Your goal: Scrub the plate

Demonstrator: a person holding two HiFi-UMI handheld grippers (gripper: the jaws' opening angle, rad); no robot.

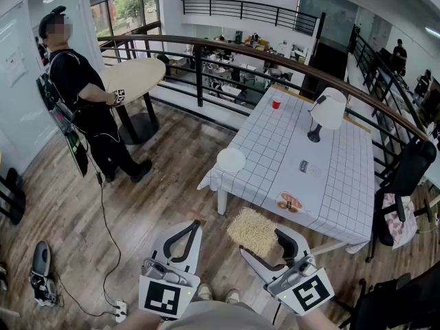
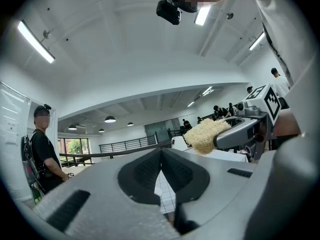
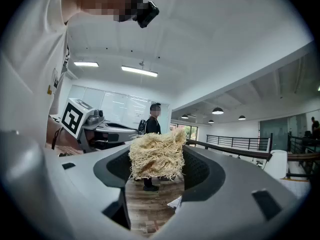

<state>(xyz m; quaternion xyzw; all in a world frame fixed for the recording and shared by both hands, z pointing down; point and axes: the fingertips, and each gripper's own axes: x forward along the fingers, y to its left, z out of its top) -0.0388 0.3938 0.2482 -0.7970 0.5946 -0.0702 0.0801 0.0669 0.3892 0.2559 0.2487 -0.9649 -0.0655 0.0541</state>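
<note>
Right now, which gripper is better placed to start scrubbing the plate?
Right. The right gripper is shut on the fibrous scrubber, so it can scrub directly. The left gripper is shut and empty, free to steady the white plate on the table. Neither has reached it.

White plate [image 1: 231, 159] on table [image 1: 275, 139] corner

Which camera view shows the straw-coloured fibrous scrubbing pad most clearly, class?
The right gripper view: the straw-coloured fibrous scrubbing pad sits close and centred, clamped in the right gripper. The head view shows the pad smaller, from above. The left gripper view shows it sideways, at a distance.
</note>
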